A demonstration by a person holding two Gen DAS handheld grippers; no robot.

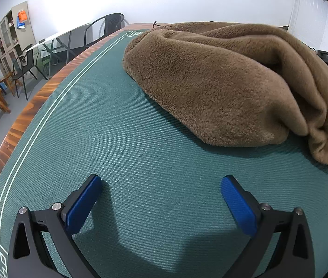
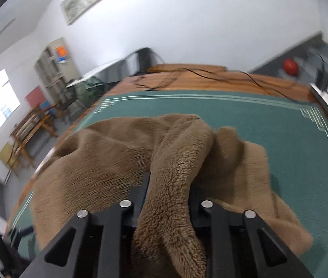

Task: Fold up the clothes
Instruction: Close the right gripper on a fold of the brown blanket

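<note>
The brown fleece garment (image 1: 221,81) lies in a loose, bunched heap on the green mat (image 1: 140,162) that covers the bench, and the coming move turns on which hand-held gripper already has it. The right hand-held gripper (image 2: 168,185) does: its jaws are pinched onto a thick fold of the fleece, which runs up between the fingers and spills back over the tool, hiding the pads, while the rest of the cloth spreads ahead of it and to both sides. The left hand-held gripper (image 1: 161,199) stands wide open with nothing between its blue pads (image 1: 82,206), hovering low over bare mat. From it the garment lies ahead and to the right, well apart, its long axis running from the far middle toward the near right. I judge the left must reach rightward for an edge before any fold.
</note>
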